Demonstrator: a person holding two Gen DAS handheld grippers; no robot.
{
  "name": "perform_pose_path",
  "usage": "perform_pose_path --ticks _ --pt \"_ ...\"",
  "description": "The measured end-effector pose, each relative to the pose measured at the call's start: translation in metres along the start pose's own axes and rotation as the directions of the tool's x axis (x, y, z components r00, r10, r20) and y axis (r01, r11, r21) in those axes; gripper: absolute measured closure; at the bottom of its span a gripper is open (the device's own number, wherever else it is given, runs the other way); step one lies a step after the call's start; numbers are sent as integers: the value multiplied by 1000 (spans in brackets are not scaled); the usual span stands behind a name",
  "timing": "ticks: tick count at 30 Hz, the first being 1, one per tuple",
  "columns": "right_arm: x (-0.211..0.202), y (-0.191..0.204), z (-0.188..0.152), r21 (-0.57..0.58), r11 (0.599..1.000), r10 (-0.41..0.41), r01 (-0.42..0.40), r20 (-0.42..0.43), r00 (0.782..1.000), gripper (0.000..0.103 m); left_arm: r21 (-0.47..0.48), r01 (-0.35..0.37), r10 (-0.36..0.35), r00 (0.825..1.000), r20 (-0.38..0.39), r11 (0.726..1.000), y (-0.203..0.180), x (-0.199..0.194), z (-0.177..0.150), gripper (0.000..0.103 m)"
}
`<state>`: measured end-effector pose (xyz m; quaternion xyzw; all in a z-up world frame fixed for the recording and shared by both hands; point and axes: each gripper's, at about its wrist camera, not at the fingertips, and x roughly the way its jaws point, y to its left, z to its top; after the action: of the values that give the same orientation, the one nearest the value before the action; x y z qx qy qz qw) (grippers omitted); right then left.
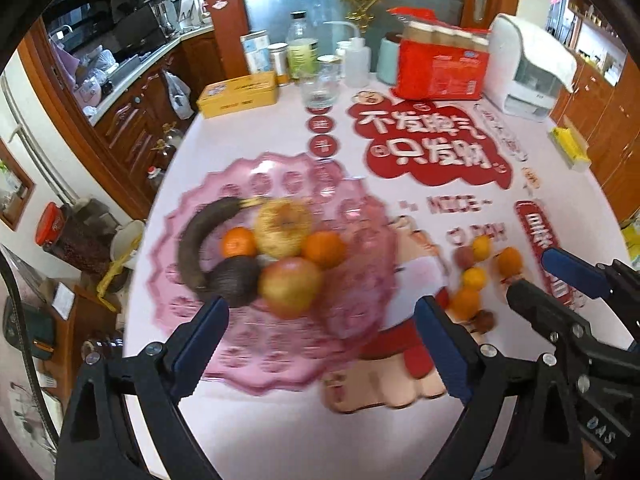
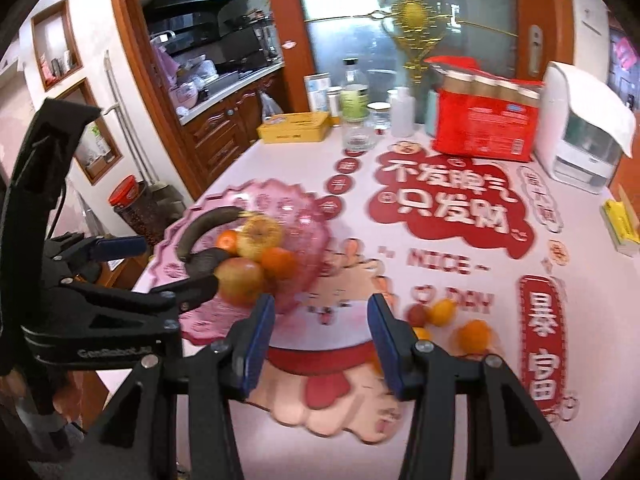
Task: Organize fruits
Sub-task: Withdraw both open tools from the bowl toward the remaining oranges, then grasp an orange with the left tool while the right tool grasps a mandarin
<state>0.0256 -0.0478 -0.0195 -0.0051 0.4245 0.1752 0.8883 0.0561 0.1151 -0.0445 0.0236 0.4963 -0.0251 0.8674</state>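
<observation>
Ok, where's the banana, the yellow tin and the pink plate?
banana [image 1: 192,248], left wrist view, middle of its dark curved body.
yellow tin [image 1: 238,94], left wrist view, middle of its lid and front side.
pink plate [image 1: 256,364], left wrist view, bare near rim, clear of the fruit.

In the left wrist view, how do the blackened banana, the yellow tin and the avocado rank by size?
1. blackened banana
2. yellow tin
3. avocado
The tin sits farther back, so its rank is unsure.
</observation>
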Motion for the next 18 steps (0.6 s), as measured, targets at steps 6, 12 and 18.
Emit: perform_pose_path --ticks 6,12,18 --pt "-12 -66 -8 28 998 -48 48 -13 999 54 0 13 -13 1000 -12 1000 -58 11 -5 10" --pt "-2 -118 -20 36 997 -65 68 -67 996 54 -44 25 -26 999 -41 999 -98 30 -13 10" --pt "20 -149 -33 13 998 -57 60 -128 990 54 -57 11 -15 997 -74 998 -125 55 -24 10"
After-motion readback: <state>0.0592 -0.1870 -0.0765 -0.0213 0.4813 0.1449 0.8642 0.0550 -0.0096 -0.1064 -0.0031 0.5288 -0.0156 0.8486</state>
